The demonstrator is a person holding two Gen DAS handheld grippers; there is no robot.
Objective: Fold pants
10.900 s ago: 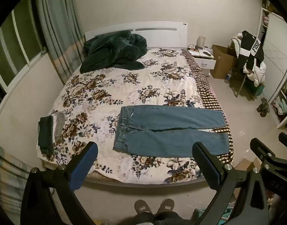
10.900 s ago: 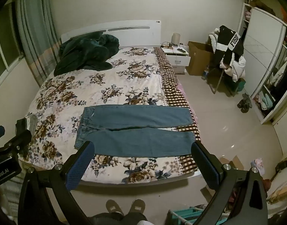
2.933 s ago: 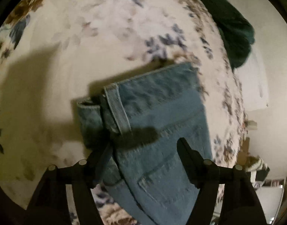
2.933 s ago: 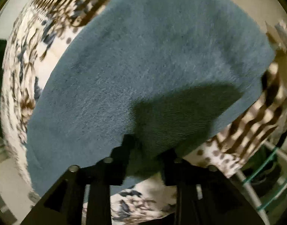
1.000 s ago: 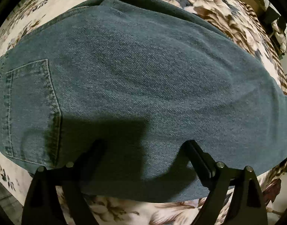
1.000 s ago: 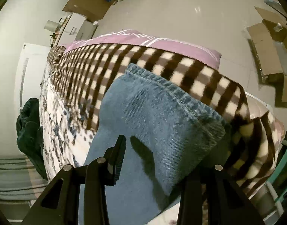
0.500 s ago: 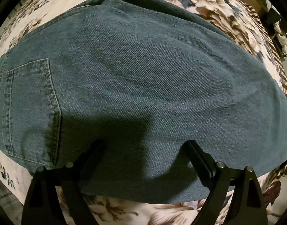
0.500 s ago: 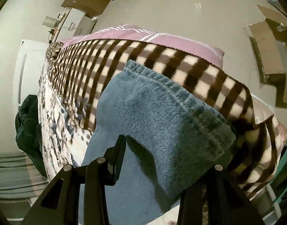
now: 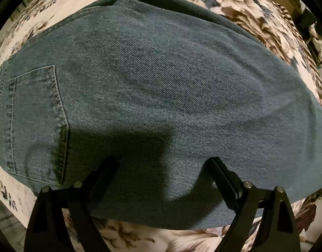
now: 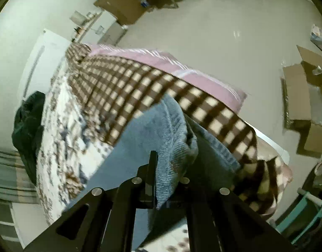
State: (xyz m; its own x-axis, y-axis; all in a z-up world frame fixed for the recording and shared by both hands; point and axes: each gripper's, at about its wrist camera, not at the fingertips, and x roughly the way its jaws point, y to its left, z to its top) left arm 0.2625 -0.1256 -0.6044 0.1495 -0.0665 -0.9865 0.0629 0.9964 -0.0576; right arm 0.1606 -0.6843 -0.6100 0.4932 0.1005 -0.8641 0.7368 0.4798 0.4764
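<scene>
The right gripper (image 10: 167, 180) was clamped on the hem of the pants (image 10: 173, 134), low at centre frame, above the checked blanket (image 10: 139, 92). The left gripper (image 9: 163, 168) stood spread apart, fingers (image 9: 221, 174) resting on the denim, which lay flat across the floral bedspread (image 9: 139, 237), back pocket (image 9: 34, 121) at left.
</scene>
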